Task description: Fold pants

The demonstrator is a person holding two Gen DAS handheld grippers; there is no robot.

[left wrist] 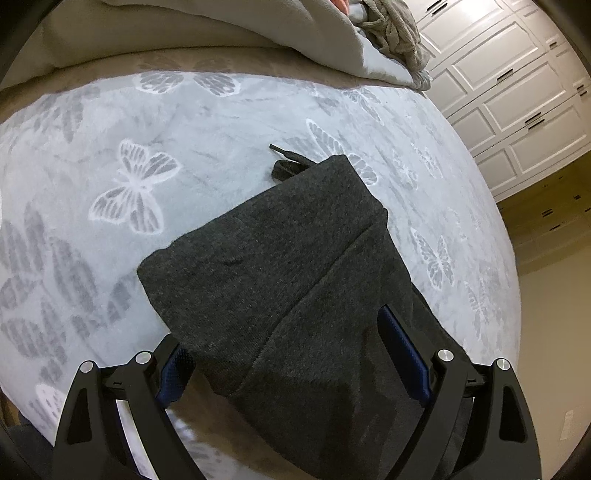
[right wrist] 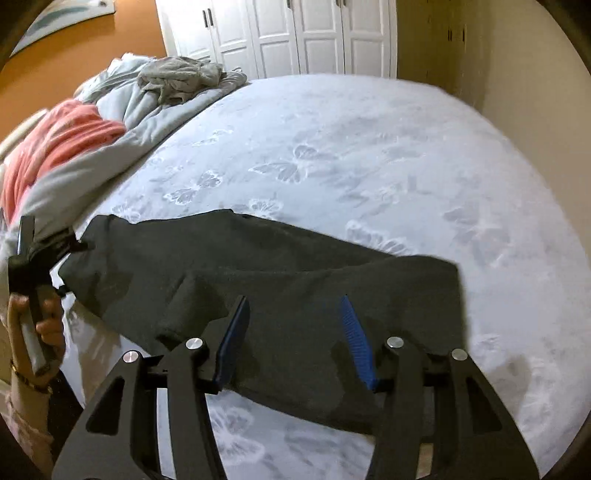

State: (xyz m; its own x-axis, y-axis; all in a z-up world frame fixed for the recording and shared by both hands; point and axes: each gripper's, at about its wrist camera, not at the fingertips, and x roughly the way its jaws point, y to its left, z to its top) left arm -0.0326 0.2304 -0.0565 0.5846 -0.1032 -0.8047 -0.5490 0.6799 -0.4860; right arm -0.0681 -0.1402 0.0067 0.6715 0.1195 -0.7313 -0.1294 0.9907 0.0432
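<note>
Pants (left wrist: 280, 266) — dark grey knit, folded, flat on my bed (left wrist: 110, 147) near its edge; a black drawstring (left wrist: 286, 164) trails from the far end onto the butterfly-print blanket. No label, brand or writing readable on the cloth or anywhere else.

Left tool (left wrist: 291, 354) — jaws spread wide, blue pads either side of the pants' near end, not pinching it. My left hand (right wrist: 35, 325) grips its handle at the bed's edge.

Right tool (right wrist: 291, 332) — jaws apart over the pants, nothing pressed between the pads; picture blurred.

Also on the bed: a heaped pale duvet (right wrist: 122, 107), a pink cloth (right wrist: 62, 136), a grey garment (right wrist: 177, 79). White panelled wardrobe (right wrist: 280, 33) beyond.
</note>
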